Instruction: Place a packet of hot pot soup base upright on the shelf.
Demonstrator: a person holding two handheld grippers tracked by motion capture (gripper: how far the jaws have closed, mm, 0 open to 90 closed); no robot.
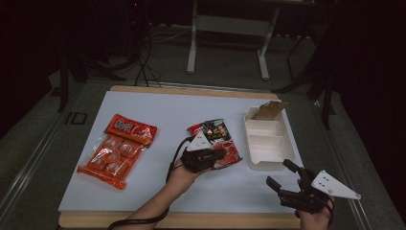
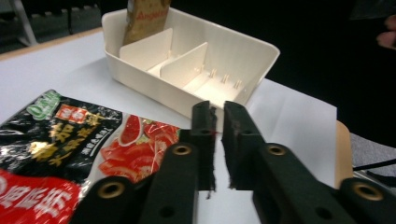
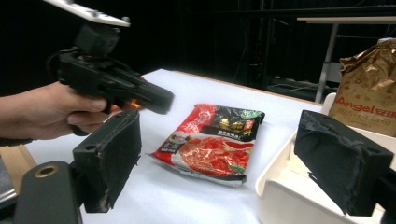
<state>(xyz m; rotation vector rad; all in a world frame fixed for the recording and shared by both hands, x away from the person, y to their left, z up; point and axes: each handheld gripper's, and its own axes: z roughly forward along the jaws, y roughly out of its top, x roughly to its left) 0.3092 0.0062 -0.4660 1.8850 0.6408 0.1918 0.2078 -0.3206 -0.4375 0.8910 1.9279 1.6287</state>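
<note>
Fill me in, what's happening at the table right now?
A person works two handheld grippers over a white-topped table. The left gripper, jaws shut with nothing between them, hovers beside the red-and-black noodle packet, which lies flat on the table. The right gripper waits open near the table's front right corner. The cream plastic divided tray holds a brown paper bag in its far compartment; an orange snack multipack lies at the left.

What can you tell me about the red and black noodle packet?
The noodle packet is a shiny plastic bag, red with a black top corner, printed with a tomato dish and writing. It lies flat and sealed on the white table, left of the cream divided tray and apart from it. The left gripper hangs above it, jaws shut on nothing.
</note>
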